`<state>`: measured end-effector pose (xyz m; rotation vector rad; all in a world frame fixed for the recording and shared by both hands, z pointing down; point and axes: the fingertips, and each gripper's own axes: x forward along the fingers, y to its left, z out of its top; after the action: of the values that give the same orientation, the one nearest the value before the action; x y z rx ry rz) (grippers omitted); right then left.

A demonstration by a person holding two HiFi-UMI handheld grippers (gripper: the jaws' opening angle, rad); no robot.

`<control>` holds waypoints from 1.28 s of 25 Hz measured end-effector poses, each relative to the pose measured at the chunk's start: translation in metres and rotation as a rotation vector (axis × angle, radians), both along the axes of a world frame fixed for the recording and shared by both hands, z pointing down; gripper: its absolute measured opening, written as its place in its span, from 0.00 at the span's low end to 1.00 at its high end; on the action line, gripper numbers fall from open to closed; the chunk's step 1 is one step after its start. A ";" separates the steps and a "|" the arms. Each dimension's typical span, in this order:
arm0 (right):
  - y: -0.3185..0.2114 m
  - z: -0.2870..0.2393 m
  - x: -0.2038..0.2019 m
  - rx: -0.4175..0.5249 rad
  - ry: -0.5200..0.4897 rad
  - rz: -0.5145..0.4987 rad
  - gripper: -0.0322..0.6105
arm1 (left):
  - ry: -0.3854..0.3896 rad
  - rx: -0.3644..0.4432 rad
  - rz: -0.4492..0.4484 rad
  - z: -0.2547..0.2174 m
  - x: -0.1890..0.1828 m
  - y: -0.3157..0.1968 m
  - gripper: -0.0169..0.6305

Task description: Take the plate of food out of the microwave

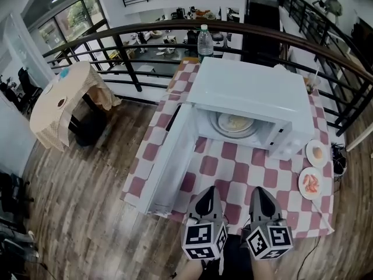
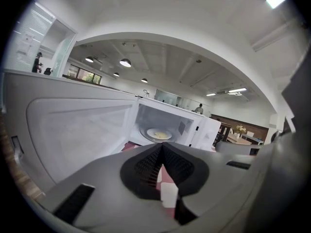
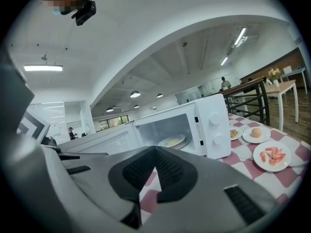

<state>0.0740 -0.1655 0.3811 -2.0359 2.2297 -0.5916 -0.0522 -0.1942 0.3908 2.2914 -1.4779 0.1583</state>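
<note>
Left gripper (image 1: pixel 209 195) and right gripper (image 1: pixel 257 194), both closed on nothing, sat side by side at bottom centre, well short of the plate of food (image 1: pixel 235 123) inside the open microwave (image 1: pixel 250 92) straight up-frame, neither clearly nearer.

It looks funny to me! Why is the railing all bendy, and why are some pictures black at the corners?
Head view: the wide lens bends the railing into an arc, though the microwave looks sharp. Left gripper view: a black ring rims the picture, and the close-up left gripper looks a bit soft. Right gripper view: the same black corners, and a ceiling lamp glares white.
</note>
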 end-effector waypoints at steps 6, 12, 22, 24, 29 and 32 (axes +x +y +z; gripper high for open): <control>-0.021 0.007 0.009 -0.019 -0.010 -0.021 0.04 | 0.012 -0.029 -0.032 0.006 0.006 -0.020 0.05; -0.051 0.009 0.023 -0.024 -0.009 -0.039 0.04 | 0.046 -0.060 -0.067 0.013 0.016 -0.047 0.05; -0.099 0.019 0.044 -0.045 -0.032 -0.085 0.04 | 0.054 -0.086 -0.096 0.023 0.045 -0.088 0.05; -0.108 0.021 0.046 -0.047 -0.035 -0.095 0.04 | 0.061 -0.095 -0.103 0.025 0.049 -0.094 0.05; -0.121 0.030 0.052 -0.069 -0.047 -0.117 0.04 | 0.095 -0.139 -0.127 0.035 0.054 -0.108 0.04; -0.127 0.036 0.055 -0.082 -0.051 -0.127 0.04 | 0.151 -0.176 -0.145 0.041 0.058 -0.117 0.04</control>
<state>0.1285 -0.2925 0.4168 -1.9016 2.3558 -0.7490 0.0063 -0.3109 0.4321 2.0043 -1.4843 0.0686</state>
